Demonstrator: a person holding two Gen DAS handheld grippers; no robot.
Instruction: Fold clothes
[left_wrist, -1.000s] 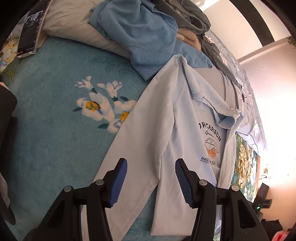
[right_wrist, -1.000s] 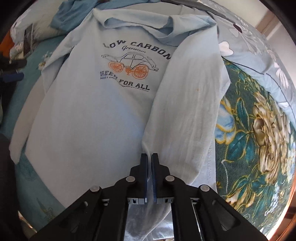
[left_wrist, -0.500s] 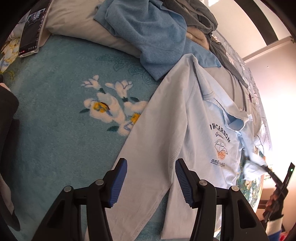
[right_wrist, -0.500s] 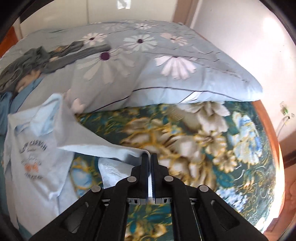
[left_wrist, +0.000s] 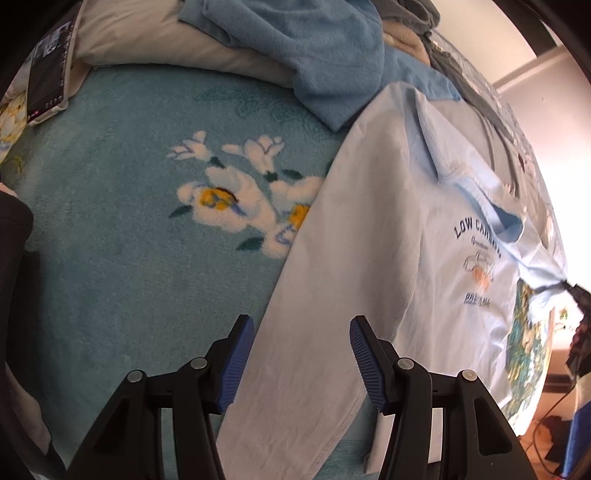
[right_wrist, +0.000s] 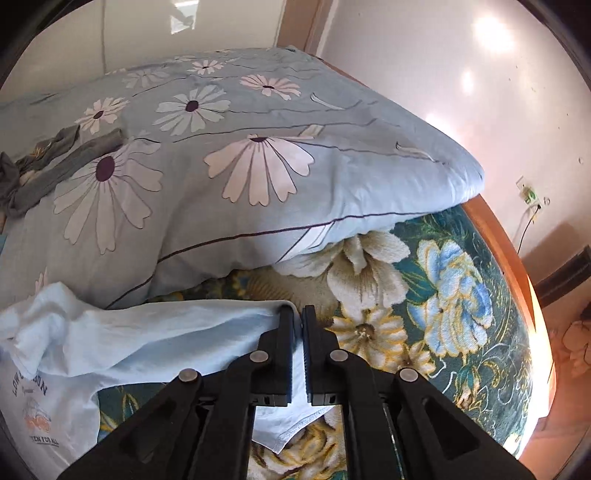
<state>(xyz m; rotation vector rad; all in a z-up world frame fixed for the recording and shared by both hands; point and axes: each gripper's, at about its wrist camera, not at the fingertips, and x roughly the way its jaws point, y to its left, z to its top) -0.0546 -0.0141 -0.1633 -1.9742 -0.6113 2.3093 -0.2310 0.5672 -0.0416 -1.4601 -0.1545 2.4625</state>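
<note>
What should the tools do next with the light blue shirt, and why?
Probably lay the sleeve down flat. The right tool is shut on it, stretched out over the flowered blanket beside the shirt. The left tool hangs open above the other sleeve.

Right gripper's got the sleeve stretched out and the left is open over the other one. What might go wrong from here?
1. The right gripper pinches only the sleeve edge; more pull may slip it free.
2. Nothing pins the shirt: the left gripper hangs open above it, so the body may drag and bunch.
3. The collar is rumpled over the print; folding now may lock that crease in.
</note>
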